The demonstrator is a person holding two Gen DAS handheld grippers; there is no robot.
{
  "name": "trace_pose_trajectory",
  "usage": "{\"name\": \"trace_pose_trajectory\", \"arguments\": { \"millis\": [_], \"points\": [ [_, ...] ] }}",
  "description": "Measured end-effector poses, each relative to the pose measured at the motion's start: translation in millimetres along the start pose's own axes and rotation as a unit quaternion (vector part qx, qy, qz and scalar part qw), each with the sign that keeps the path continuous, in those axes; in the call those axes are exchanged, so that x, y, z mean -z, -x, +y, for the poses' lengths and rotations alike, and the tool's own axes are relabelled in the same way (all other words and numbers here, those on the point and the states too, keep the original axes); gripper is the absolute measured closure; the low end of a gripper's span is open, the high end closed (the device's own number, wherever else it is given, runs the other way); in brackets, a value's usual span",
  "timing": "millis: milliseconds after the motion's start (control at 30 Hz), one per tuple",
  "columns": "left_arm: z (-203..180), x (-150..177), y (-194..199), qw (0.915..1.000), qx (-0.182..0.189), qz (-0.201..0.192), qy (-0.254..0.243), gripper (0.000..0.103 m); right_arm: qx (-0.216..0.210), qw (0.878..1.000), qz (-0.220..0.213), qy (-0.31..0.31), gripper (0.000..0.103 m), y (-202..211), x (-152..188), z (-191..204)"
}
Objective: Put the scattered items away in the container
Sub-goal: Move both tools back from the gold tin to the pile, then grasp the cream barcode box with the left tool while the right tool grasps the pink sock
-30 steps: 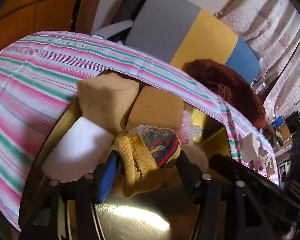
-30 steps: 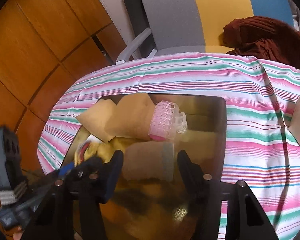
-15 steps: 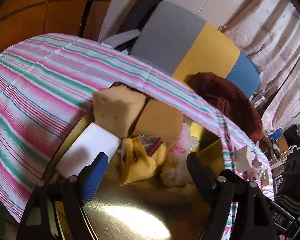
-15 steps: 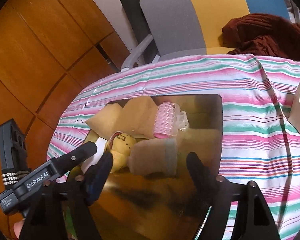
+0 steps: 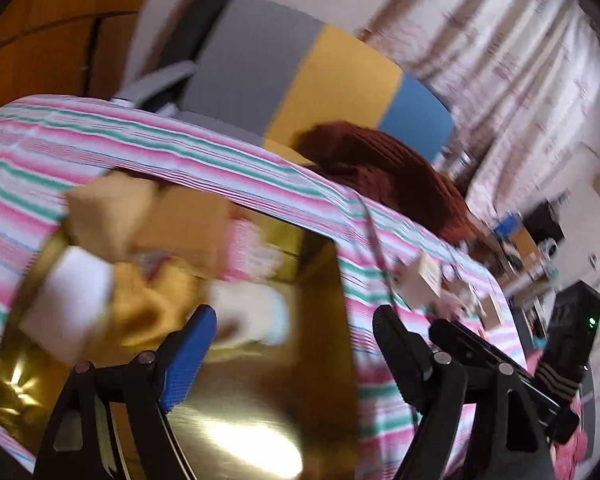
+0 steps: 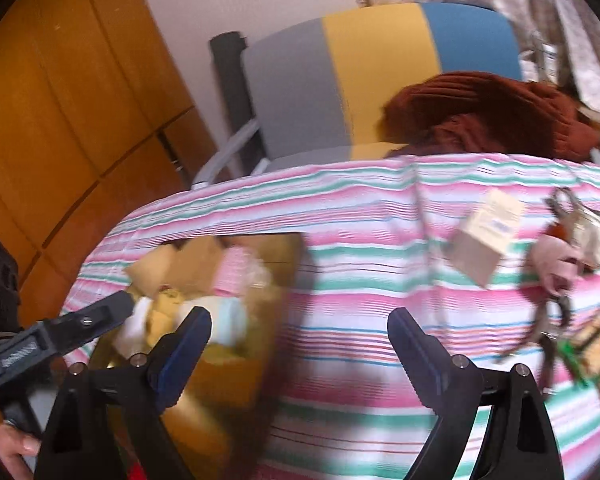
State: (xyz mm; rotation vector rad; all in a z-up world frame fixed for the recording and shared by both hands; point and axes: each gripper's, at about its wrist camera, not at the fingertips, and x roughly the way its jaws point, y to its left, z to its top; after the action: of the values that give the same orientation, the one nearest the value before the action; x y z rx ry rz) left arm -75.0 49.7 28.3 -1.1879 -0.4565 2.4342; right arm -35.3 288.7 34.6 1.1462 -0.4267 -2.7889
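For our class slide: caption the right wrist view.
Open right gripper over striped tablecloth, beside gold container.

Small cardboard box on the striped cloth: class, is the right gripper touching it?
Apart. In the right wrist view the open right gripper has only striped tablecloth between its fingers, and the small cardboard box lies beyond, clear of both tips.

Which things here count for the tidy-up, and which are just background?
Job: gold tray, small box, keys, both open grippers.
Background: striped cloth, chair, brown garment, curtain.
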Motion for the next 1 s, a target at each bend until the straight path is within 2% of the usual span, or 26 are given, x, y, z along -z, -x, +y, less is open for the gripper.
{"name": "trace_pose_trajectory", "arguments": {
  "millis": [200, 267, 333, 433, 500, 700, 800, 933, 1000],
  "points": [
    [-69, 10, -33, 0.9948, 0.007, 0.04, -0.094, 0.021, 0.077, 0.997, 0.003, -0.018, 0.012, 17, -6, -68],
    [-91, 10, -45, 0.9916, 0.014, 0.051, -0.118, 0.021, 0.122, 0.992, 0.002, -0.022, 0.013, 20, -17, -97],
    [-111, 7, -59, 0.9888, 0.016, 0.061, -0.135, 0.021, 0.142, 0.989, 0.006, -0.035, 0.014, 21, -28, -123],
    [-133, 2, -81, 0.9857, 0.019, 0.079, -0.147, 0.021, 0.149, 0.986, 0.02, -0.07, 0.016, 13, -43, -161],
    [-144, -1, -95, 0.9833, 0.02, 0.084, -0.16, 0.021, 0.157, 0.984, 0.033, -0.071, 0.017, 2, -51, -178],
    [-163, -3, -127, 0.9789, 0.02, 0.092, -0.181, 0.021, 0.168, 0.982, 0.069, -0.053, 0.018, -31, -56, -195],
    [-168, -3, -139, 0.9778, 0.02, 0.1, -0.183, 0.021, 0.161, 0.981, 0.088, -0.061, 0.029, -41, -54, -206],
    [-178, 0, -157, 0.9741, 0.009, 0.11, -0.197, 0.021, 0.144, 0.978, 0.119, -0.094, 0.061, -49, -46, -222],
    [-183, 1, -165, 0.9731, 0.006, 0.112, -0.201, 0.021, 0.13, 0.978, 0.112, -0.123, 0.064, -44, -45, -229]
  ]
}}
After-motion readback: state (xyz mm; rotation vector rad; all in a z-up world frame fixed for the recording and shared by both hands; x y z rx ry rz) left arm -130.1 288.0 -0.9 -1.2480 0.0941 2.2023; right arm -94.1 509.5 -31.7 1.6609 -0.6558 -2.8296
